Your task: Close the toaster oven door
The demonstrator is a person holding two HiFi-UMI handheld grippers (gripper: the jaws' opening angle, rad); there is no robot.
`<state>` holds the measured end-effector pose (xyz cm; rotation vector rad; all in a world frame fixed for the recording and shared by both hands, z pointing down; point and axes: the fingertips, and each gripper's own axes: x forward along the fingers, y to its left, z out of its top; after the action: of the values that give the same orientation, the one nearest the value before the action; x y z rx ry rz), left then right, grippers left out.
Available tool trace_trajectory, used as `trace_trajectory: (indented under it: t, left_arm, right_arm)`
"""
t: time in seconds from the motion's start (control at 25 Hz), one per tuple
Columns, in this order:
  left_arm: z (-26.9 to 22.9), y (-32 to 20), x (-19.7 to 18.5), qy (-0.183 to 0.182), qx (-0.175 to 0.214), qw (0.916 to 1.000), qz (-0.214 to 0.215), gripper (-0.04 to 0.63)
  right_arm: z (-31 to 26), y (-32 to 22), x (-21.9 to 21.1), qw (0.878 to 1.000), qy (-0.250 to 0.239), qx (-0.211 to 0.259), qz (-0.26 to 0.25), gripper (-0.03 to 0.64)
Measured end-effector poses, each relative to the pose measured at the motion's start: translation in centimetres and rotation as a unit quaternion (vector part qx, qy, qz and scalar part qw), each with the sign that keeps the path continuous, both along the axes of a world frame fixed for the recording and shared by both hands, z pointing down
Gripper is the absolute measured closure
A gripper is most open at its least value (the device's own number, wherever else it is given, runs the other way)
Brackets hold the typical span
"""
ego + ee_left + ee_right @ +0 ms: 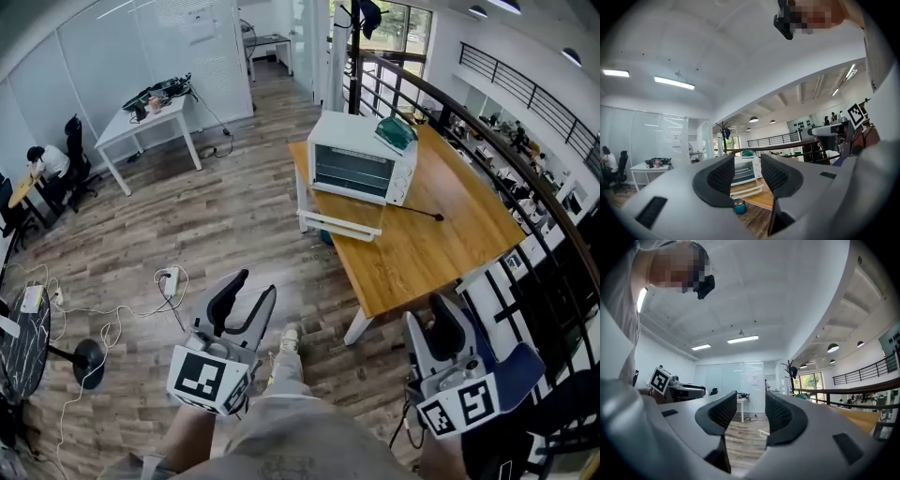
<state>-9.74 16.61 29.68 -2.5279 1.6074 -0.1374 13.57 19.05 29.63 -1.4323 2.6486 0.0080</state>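
A white toaster oven [361, 159] stands on the far end of a wooden table [441, 253], a green object [397, 133] on its top. Its door [339, 225] hangs open, folded down flat past the table's left edge. My left gripper [251, 292] is low and near me, well short of the table, open and empty. My right gripper [452, 307] hovers by the table's near corner, open with nothing in it. In the left gripper view the oven [744, 170] and its lowered door [746, 190] show between the pads of that gripper [747, 171]. The right gripper [751, 411] faces bare floor.
A black cord [412, 211] lies on the table. A dark railing [506, 178] runs along its right side. On the wood floor lie a power strip with cables [169, 279] and a teal cup [739, 206]. A white desk [150, 122] and a seated person [42, 161] are far left.
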Motion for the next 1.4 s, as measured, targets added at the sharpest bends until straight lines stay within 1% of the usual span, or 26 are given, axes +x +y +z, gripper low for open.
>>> trace_trajectory:
  t: [0.16,0.32,0.4,0.56,0.64,0.76,0.88,0.96,1.04,1.12,1.24,1.32,1.4]
  left_arm:
    - [1.4,-4.4,-0.6,0.0,-0.004,1.0,0.004,0.416]
    - [3.3,-10.2,-1.3,-0.005,-0.028,0.9996,0.01,0.416]
    - [4.7,-13.2,-2.1,-0.009,-0.048,0.9988,0.01,0.416]
    - [8.0,-19.4,-3.3,-0.014,-0.101,0.9946,0.02,0.416]
    - [10.0,-22.4,-3.7,-0.016,-0.127,0.9914,0.027,0.416]
    - [13.4,-26.3,-4.0,-0.034,-0.167,0.9845,0.042,0.416]
    - [17.5,-30.0,-4.0,-0.062,-0.208,0.9741,0.065,0.416]
    - [20.8,-32.1,-4.0,-0.081,-0.244,0.9627,0.085,0.416]
    - [23.8,-33.6,-4.1,-0.092,-0.278,0.9507,0.102,0.416]
    - [26.6,-34.7,-4.2,-0.095,-0.31,0.9388,0.116,0.416]
    - [30.3,-35.8,-4.2,-0.089,-0.355,0.9212,0.132,0.416]
    - [32.3,-36.6,-4.2,-0.083,-0.379,0.9108,0.139,0.416]
    - [33.9,-37.2,-4.0,-0.082,-0.397,0.9022,0.148,0.416]
  right_arm:
    - [1.7,-4.3,0.1,1.0,0.012,-0.012,0.02,0.43]
    - [3.9,-9.7,-0.3,0.998,0.037,-0.043,0.04,0.43]
    - [5.3,-12.7,-1.1,0.996,0.052,-0.061,0.044,0.43]
    - [8.2,-18.2,-1.8,0.99,0.06,-0.111,0.063,0.43]
    - [10.4,-20.7,-1.9,0.985,0.069,-0.139,0.077,0.43]
    - [14.5,-23.7,-2.0,0.973,0.082,-0.189,0.099,0.43]
    - [18.6,-26.9,-1.8,0.96,0.092,-0.237,0.118,0.43]
    - [21.2,-28.9,-1.6,0.95,0.094,-0.267,0.132,0.43]
    - [23.8,-30.4,-1.4,0.939,0.092,-0.297,0.144,0.43]
    - [26.3,-31.4,-1.2,0.928,0.084,-0.328,0.156,0.43]
    - [29.9,-32.3,-0.5,0.911,0.077,-0.365,0.176,0.43]
    - [32.0,-32.8,-0.1,0.899,0.083,-0.385,0.189,0.43]
    - [33.7,-33.2,0.2,0.889,0.088,-0.404,0.197,0.43]
